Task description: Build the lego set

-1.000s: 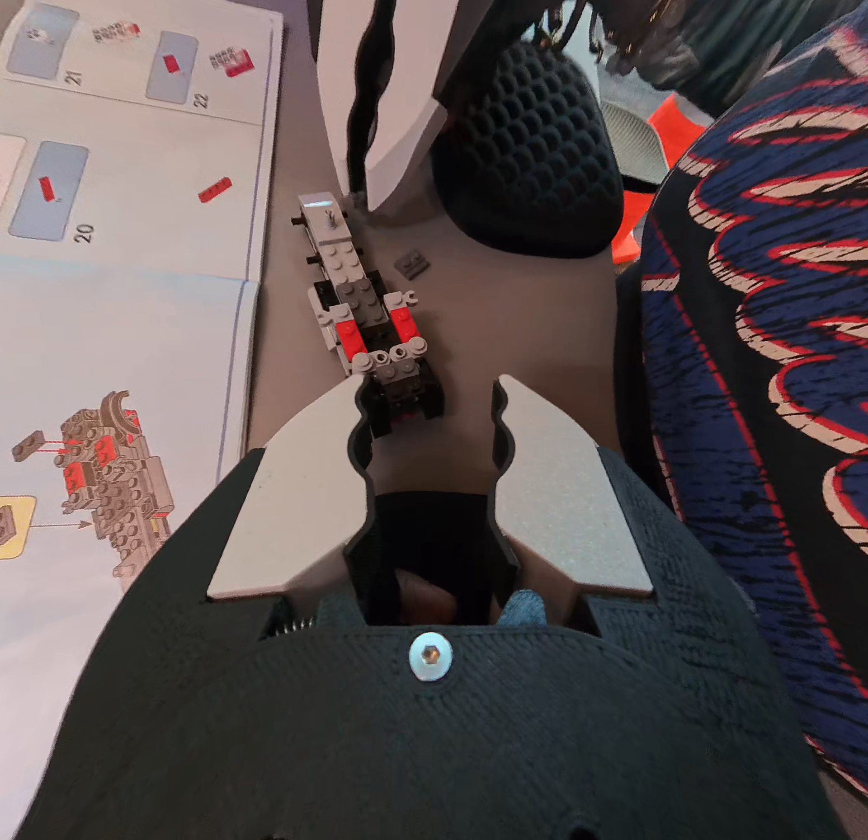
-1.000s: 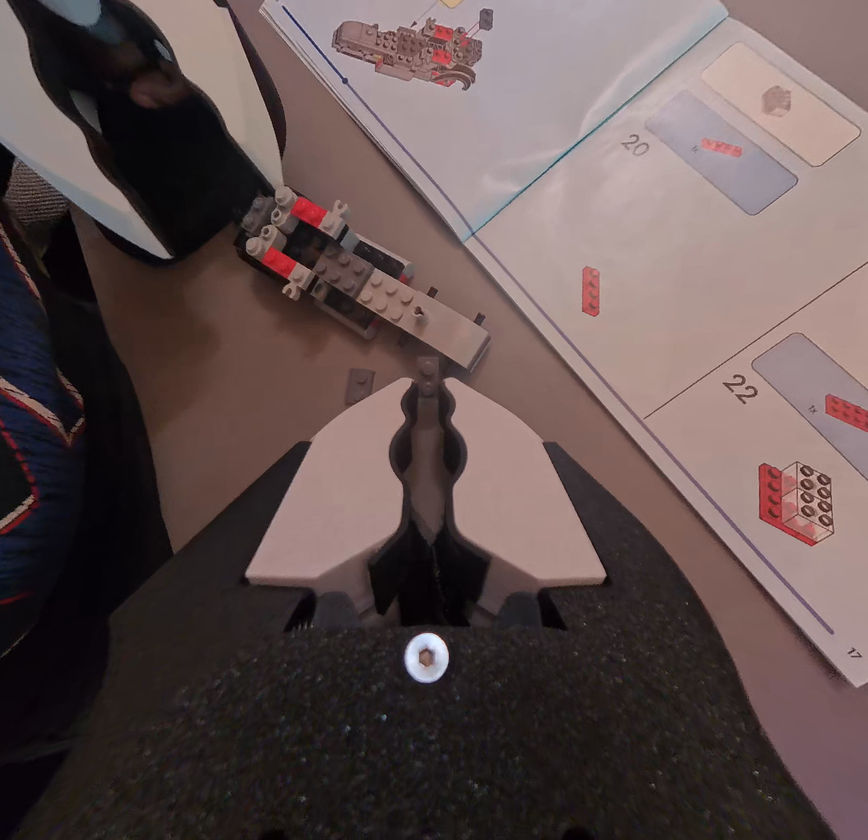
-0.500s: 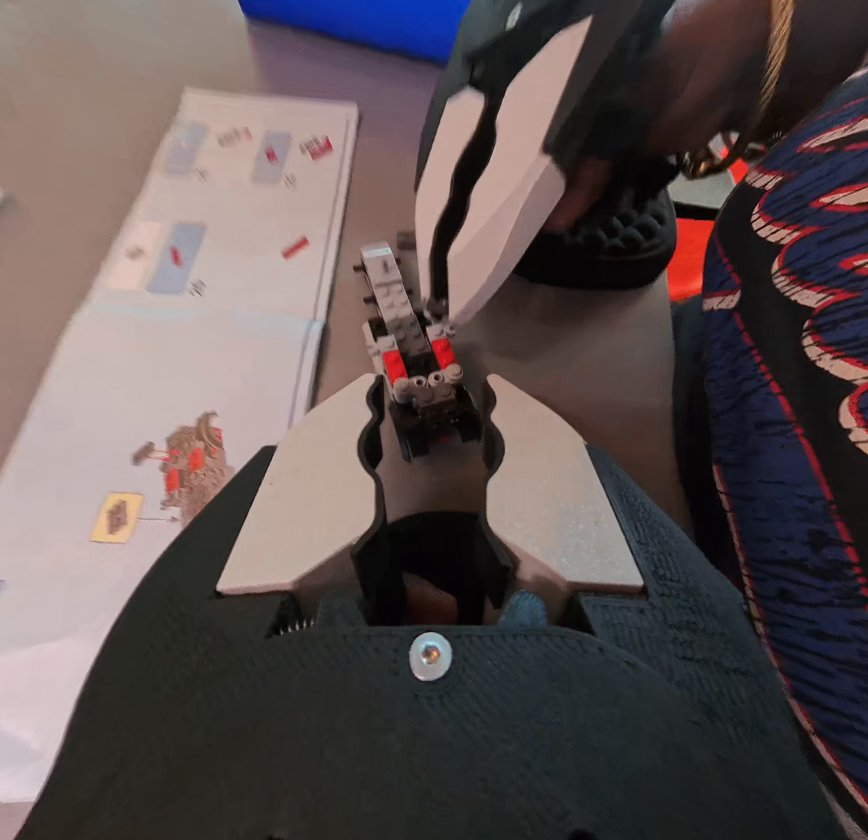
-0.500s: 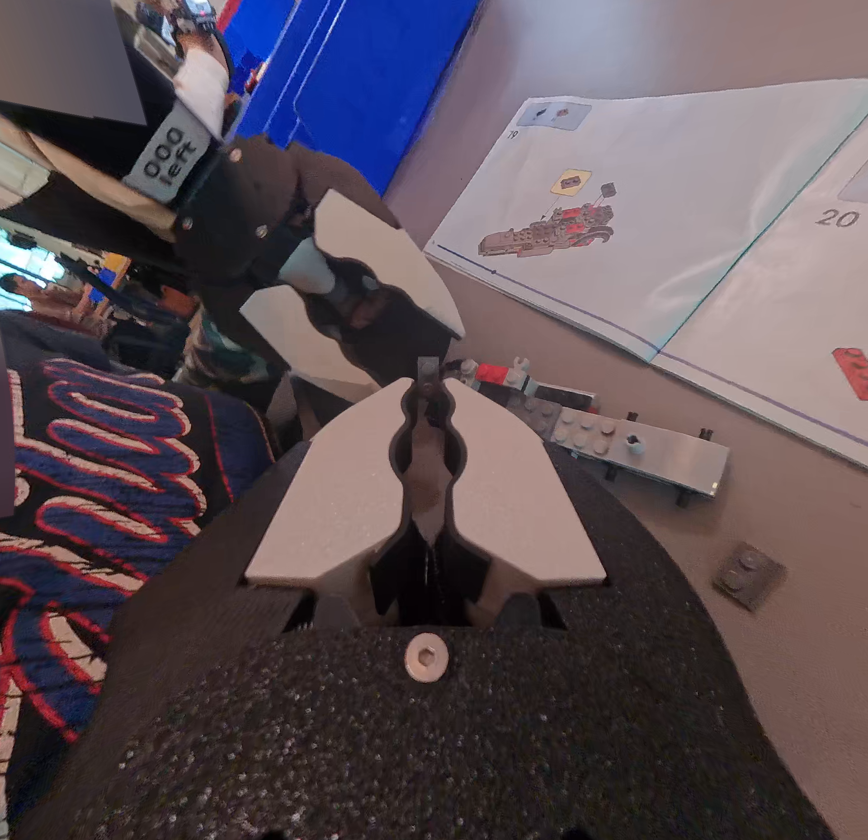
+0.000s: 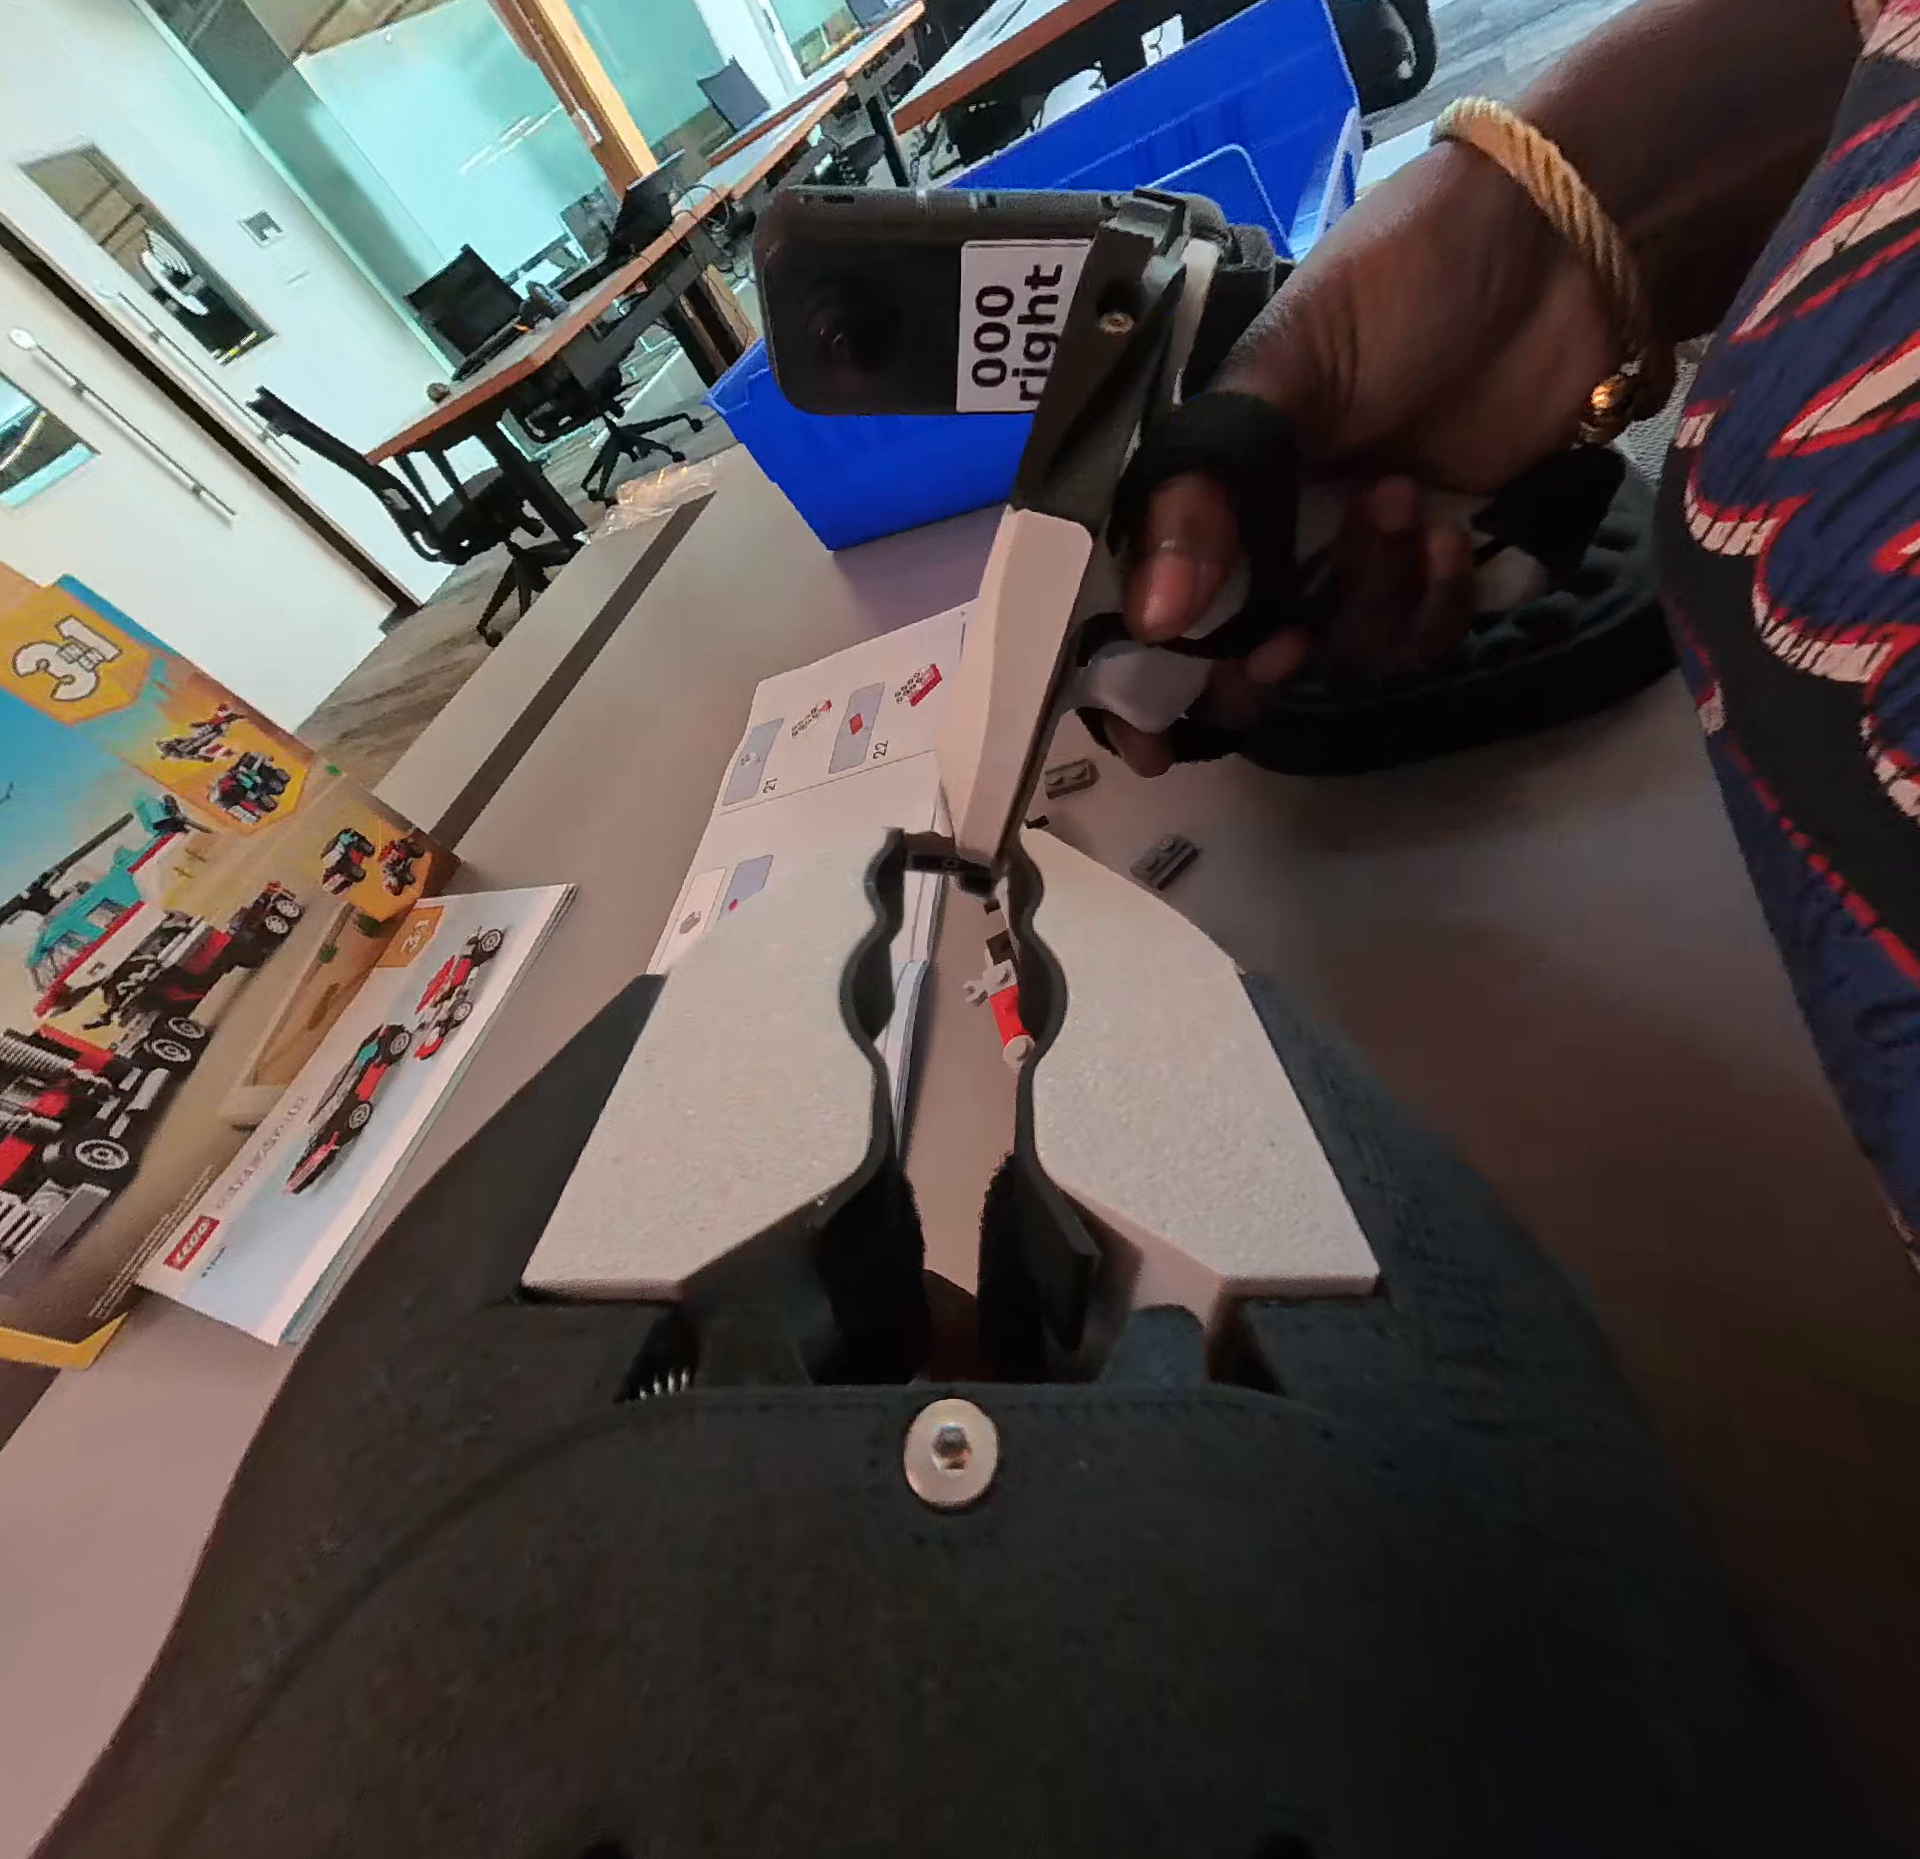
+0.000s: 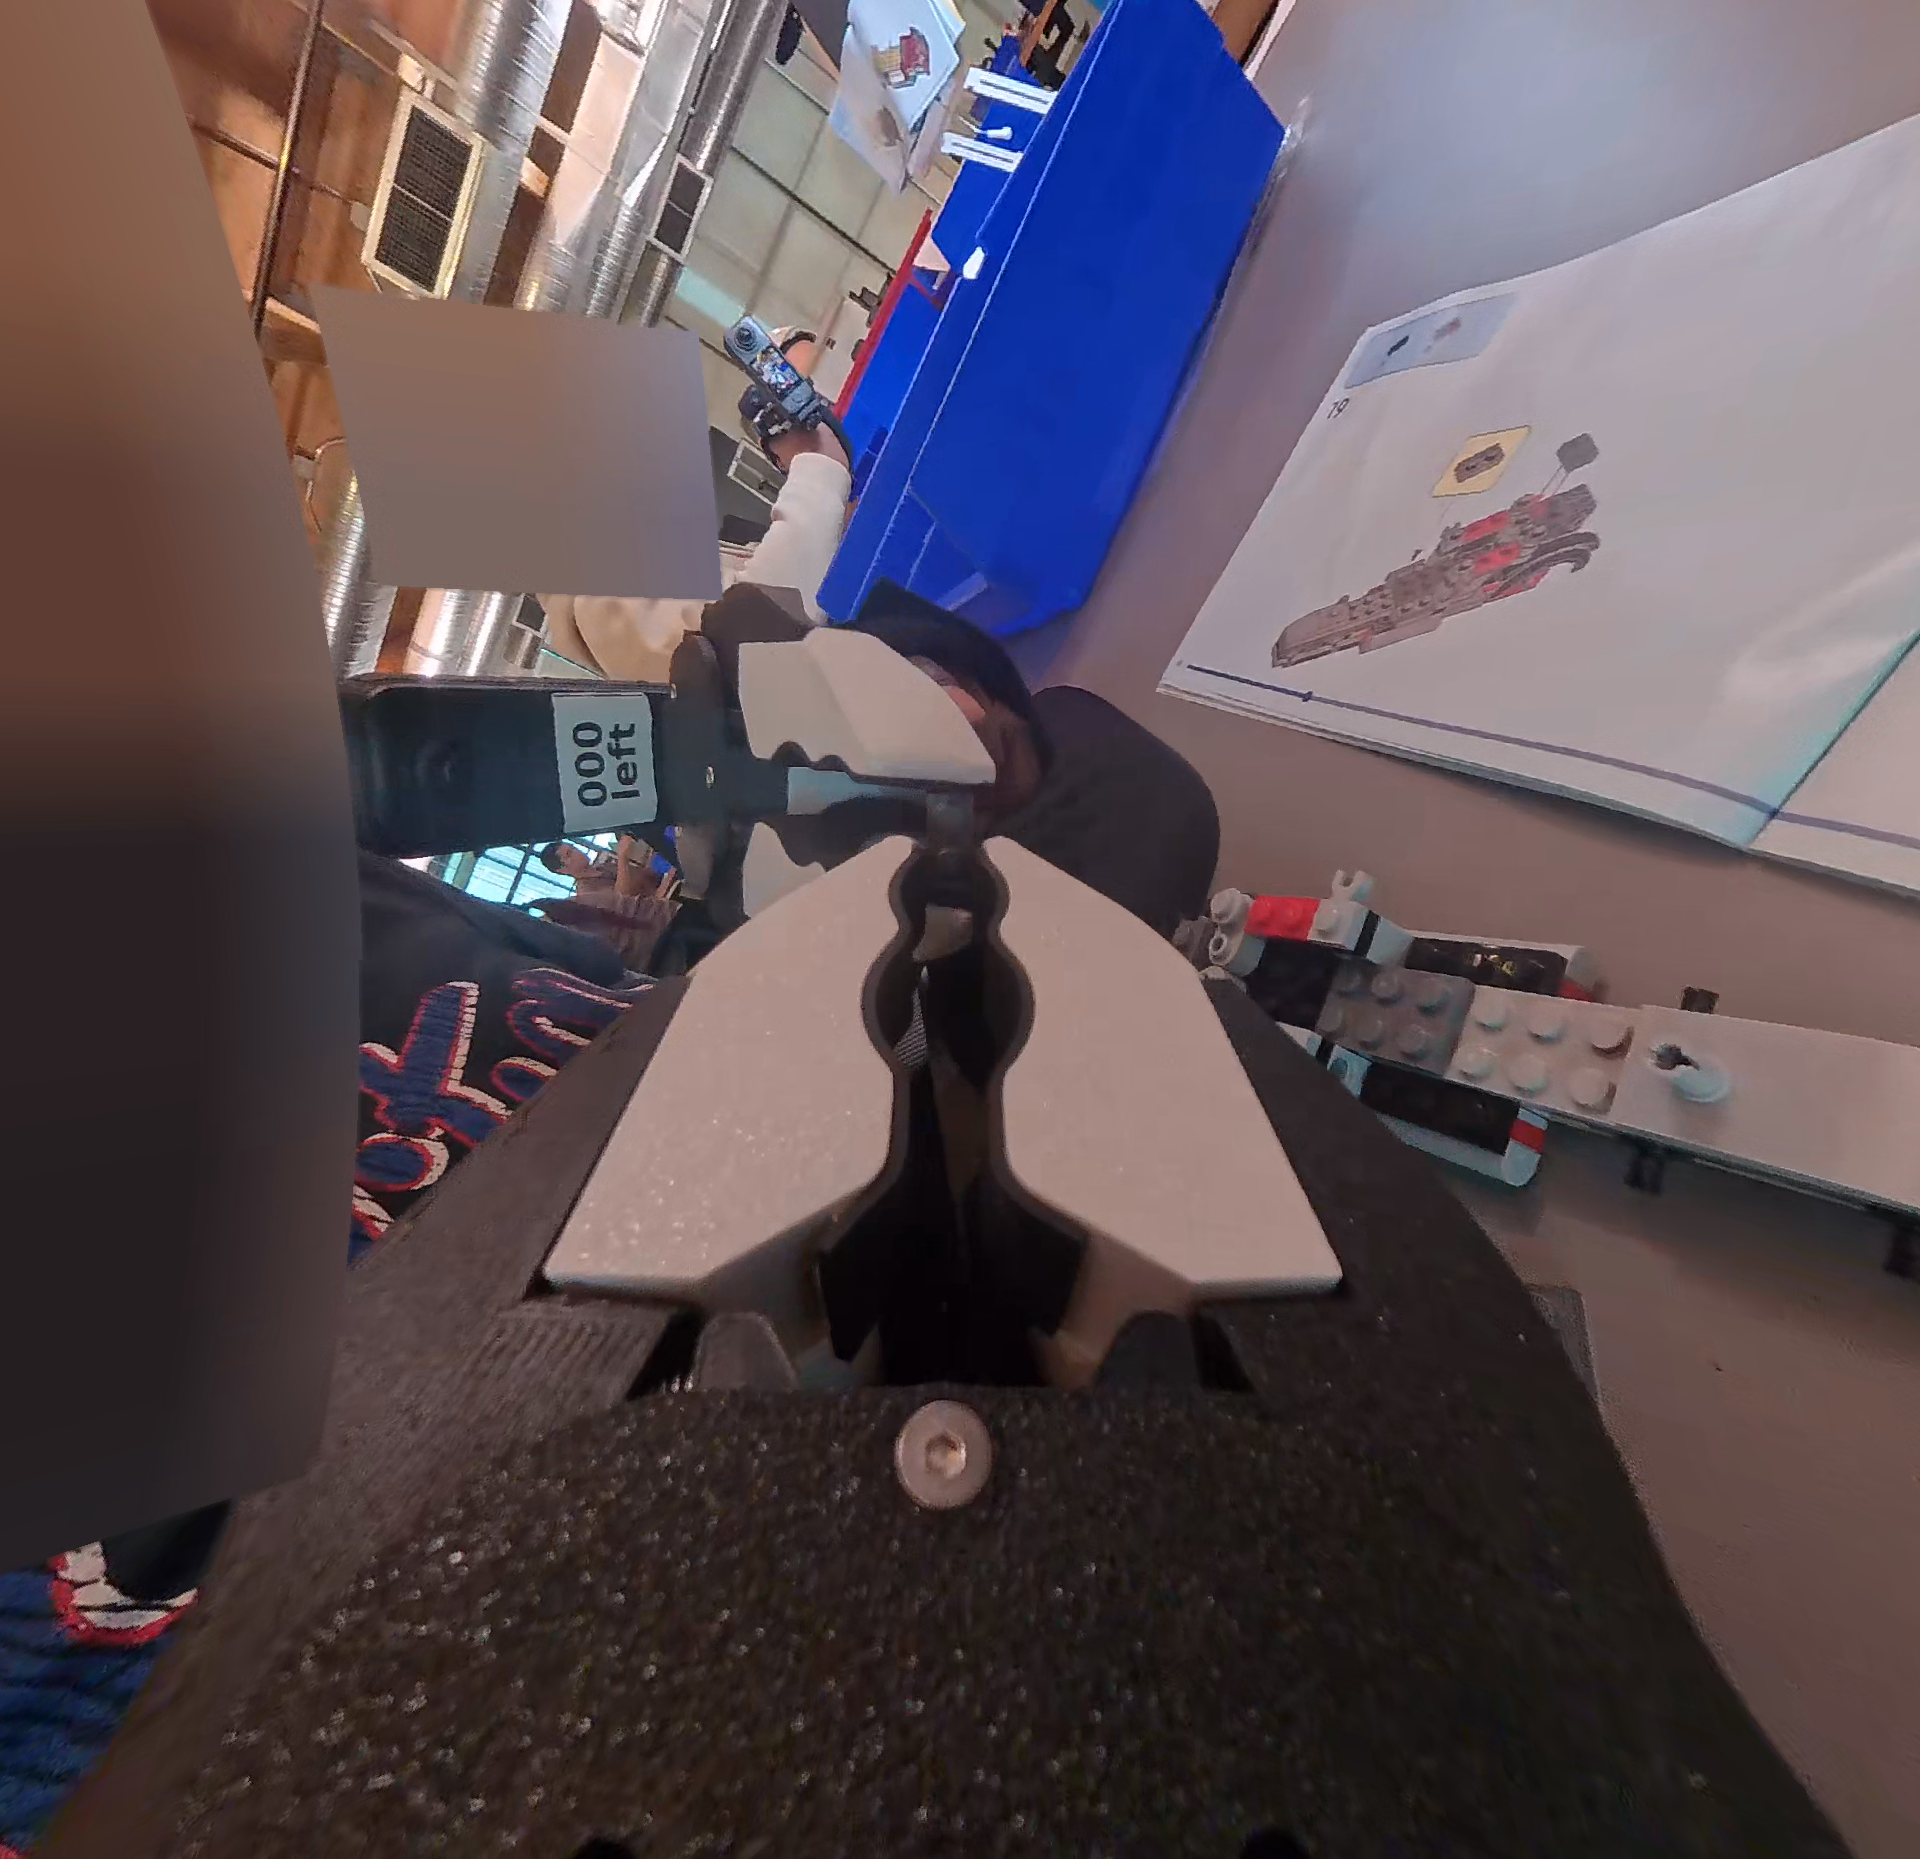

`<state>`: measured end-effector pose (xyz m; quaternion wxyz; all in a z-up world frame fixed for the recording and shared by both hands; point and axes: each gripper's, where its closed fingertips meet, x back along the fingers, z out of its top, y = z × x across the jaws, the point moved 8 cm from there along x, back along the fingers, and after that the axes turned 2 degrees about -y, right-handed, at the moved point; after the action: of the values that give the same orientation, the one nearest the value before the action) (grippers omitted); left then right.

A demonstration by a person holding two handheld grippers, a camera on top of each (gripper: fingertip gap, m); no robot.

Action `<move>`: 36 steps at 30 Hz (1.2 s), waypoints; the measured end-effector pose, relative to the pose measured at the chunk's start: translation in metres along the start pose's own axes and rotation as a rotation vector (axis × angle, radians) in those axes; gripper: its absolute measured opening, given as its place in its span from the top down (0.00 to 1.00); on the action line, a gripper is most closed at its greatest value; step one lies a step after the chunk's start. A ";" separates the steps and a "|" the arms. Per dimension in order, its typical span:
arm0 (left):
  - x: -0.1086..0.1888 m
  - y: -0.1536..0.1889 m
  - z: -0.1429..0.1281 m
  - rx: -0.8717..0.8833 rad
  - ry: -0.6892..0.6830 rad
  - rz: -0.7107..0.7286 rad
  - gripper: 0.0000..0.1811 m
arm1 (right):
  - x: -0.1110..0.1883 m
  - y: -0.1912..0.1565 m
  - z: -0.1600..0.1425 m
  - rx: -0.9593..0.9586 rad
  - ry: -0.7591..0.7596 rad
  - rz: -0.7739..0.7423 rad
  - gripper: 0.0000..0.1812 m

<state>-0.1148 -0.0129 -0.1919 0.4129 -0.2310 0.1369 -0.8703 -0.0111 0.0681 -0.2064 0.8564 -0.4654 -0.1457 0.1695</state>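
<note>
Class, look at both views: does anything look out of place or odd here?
Only two small grey pieces lying loose on the table, apart from the model; nothing spilled or broken.

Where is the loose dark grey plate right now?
Left wrist view: the dark grey plate lies flat on the table, right of the right gripper.

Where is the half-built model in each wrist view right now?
Left wrist view: only a sliver of the model, red and grey, low in the gap between the left gripper's fingers.
Right wrist view: the model lies on the table at mid-right, beside the right gripper.
Shared landmark: the open instruction booklet.
</note>
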 end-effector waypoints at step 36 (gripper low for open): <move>0.020 -0.011 0.005 0.922 0.563 -0.679 0.91 | -0.016 -0.086 0.034 1.808 -0.517 0.180 0.96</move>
<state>-0.1304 -0.0217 -0.1767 0.1193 0.1774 -0.2294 -0.9496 -0.0263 0.0426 -0.1173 0.8173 0.4178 -0.1080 0.3817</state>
